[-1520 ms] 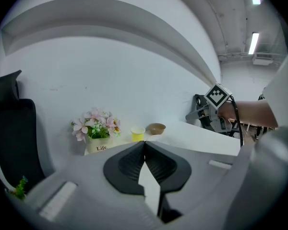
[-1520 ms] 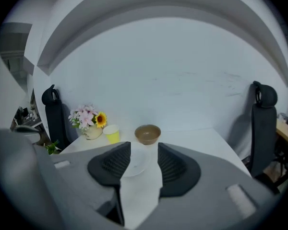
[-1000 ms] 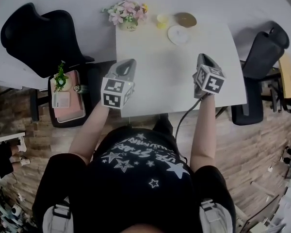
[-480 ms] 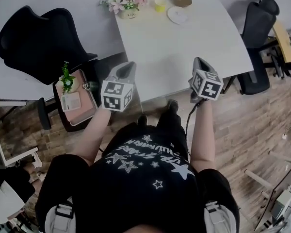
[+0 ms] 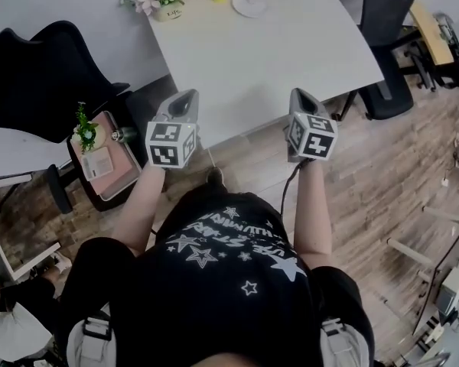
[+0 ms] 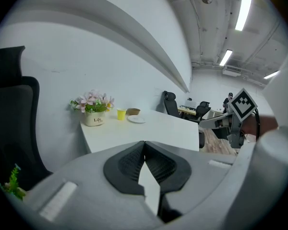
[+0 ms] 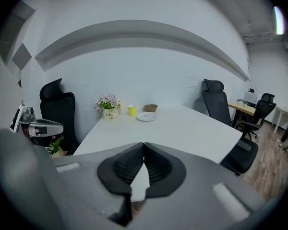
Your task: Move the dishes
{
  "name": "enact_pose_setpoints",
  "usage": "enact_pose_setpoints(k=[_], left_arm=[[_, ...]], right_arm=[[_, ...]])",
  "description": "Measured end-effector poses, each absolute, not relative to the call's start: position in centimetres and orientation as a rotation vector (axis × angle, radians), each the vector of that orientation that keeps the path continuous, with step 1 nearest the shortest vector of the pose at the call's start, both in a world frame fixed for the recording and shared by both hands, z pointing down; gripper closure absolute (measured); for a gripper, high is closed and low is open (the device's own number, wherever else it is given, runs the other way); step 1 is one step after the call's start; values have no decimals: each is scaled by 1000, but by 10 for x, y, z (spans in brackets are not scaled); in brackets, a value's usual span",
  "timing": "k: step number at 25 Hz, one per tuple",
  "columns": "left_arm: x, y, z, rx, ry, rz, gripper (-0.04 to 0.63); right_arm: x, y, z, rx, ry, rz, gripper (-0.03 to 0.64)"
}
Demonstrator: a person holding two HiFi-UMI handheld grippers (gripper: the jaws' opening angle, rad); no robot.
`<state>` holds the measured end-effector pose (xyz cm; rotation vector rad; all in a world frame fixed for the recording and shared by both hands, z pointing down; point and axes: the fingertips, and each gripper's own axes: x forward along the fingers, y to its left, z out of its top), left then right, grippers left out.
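While left gripper [image 6: 144, 143], right gripper [image 7: 144, 145] fingers pressed together, plate [image 5: 249, 4] lies flat, table [image 5: 283, 60] far end.

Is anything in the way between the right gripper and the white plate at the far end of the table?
Nothing visible. Only bare table lies between the right gripper, jaws shut and empty, and the white plate. The yellow cup, brown bowl and flower pot stand beyond or left of it.
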<state>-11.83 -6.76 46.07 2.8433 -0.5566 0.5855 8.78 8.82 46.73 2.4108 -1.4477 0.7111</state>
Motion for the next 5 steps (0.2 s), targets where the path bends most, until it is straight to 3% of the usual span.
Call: enact_pose_setpoints(k=[5], left_arm=[[-100, -46, 458, 2852, -528, 608, 584]], right_arm=[[93, 107, 467, 2421, -1458, 742, 612]])
